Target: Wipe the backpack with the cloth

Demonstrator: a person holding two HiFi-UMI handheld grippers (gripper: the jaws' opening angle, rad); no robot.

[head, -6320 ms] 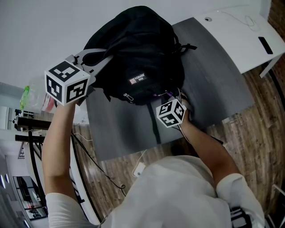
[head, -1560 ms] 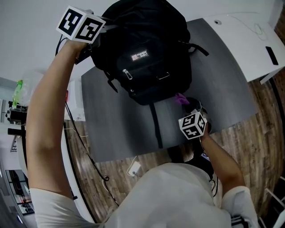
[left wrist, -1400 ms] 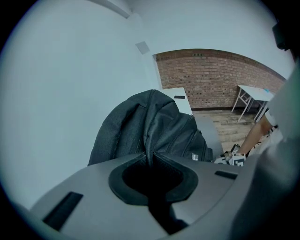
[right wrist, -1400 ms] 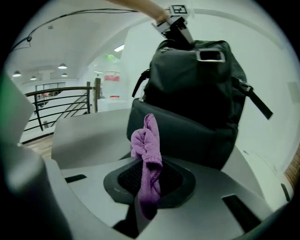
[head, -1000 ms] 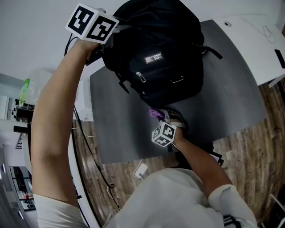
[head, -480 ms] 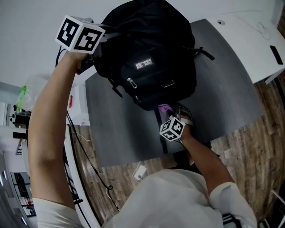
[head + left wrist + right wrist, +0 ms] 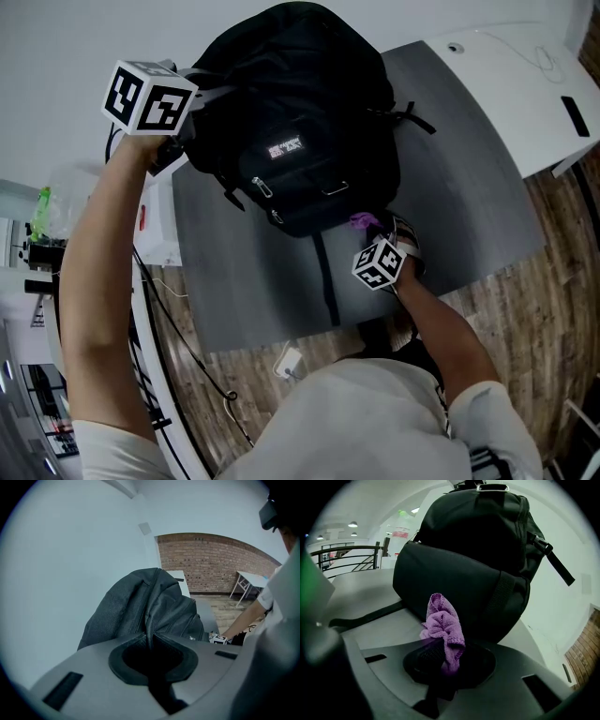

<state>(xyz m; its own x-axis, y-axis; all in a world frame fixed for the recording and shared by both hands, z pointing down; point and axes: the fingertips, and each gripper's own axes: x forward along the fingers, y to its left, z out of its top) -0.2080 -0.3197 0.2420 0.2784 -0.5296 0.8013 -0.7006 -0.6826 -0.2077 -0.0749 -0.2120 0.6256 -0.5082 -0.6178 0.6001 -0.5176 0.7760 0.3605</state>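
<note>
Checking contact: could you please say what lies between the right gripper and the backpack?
Just the purple cloth in its jaws, per the right gripper view.

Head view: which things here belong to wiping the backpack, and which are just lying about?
In the job:
- black backpack
- purple cloth, clamped in the right tool
- left tool, pinching the backpack's fabric
- grey table that the backpack rests on

Lying about:
- white desk
- green bottle
- white plug and cable on the floor
</note>
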